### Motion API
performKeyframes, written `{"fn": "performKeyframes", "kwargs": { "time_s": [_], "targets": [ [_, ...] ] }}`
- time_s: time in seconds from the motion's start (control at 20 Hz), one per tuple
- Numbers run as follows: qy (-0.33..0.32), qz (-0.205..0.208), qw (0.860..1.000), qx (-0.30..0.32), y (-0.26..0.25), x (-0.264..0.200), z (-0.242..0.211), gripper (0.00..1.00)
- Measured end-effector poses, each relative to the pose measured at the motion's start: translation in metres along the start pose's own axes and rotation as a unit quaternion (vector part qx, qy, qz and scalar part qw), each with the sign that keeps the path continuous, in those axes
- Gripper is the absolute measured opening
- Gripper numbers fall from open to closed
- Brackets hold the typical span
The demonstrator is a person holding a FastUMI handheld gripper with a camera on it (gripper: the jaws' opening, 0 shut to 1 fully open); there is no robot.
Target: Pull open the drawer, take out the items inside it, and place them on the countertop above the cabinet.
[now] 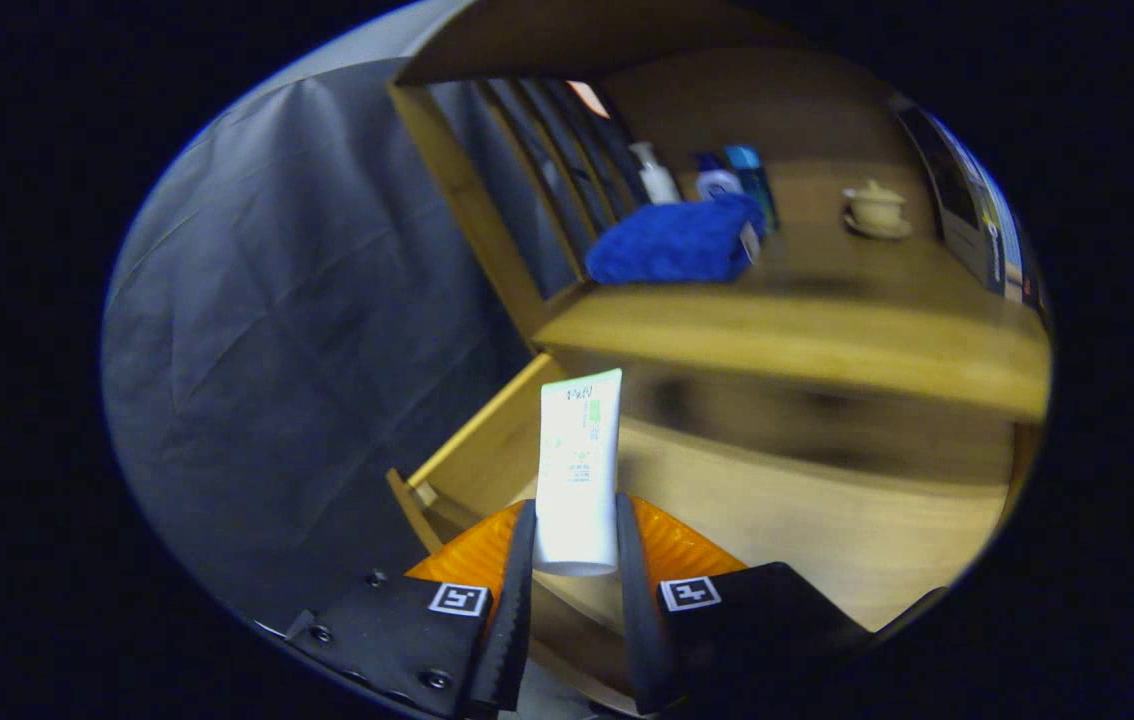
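Claw [575, 560] is clamped on a white plastic squeeze tube w/ green print [579, 470]: both fingers press its lower sides near the cap end, flat crimped end pointing up and away from the claw. Tube is held over the open pale wooden drawer [827, 530], which lies just ahead of and below the fingers; no other items can be made out in the part of the drawer on show, though the frame is blurred there.

Beyond the tube and higher up is the wooden cabinet surface [797, 340], the drop-off spot. On it, further back: a blue fluffy cloth [672, 245], a white pump bottle [655, 175], a couple of blue bottles [742, 178], and off to the right a small cream lidded pot on a saucer [875, 210]. Bare front strip of the surface sits nearest the claw.

Handling, as a guess: tube looks light and soft-walled, prob. part-full, so a hard squeeze would dent it or push contents toward the cap; smooth plastic may slip or swing if gripped too near one end. Hold near the stiffer shoulder by the cap looks sensible, as now. Not fragile; a short drop onto wood shouldn't hurt. Likely lies flat rather than stands.
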State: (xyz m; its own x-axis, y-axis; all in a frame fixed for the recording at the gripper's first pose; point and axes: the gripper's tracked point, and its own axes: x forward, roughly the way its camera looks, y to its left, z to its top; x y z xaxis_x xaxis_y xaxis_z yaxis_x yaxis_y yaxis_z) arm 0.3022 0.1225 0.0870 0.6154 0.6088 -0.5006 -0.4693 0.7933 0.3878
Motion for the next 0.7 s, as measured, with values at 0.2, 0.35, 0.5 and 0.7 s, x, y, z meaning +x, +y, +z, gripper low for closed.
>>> {"fn": "performKeyframes", "kwargs": {
  "time_s": [0.2, 0.35, 0.5, 0.7],
  "targets": [
    [-0.121, -0.049, 0.991, -0.002, -0.051, 0.016, 0.129, 0.49],
    [-0.137, -0.097, 0.986, -0.019, -0.105, 0.035, 0.176, 0.49],
    [-0.199, -0.102, 0.975, -0.009, -0.121, -0.002, 0.194, 0.49],
    [-0.305, -0.188, 0.934, -0.019, -0.167, -0.030, 0.248, 0.48]
  ]
}}
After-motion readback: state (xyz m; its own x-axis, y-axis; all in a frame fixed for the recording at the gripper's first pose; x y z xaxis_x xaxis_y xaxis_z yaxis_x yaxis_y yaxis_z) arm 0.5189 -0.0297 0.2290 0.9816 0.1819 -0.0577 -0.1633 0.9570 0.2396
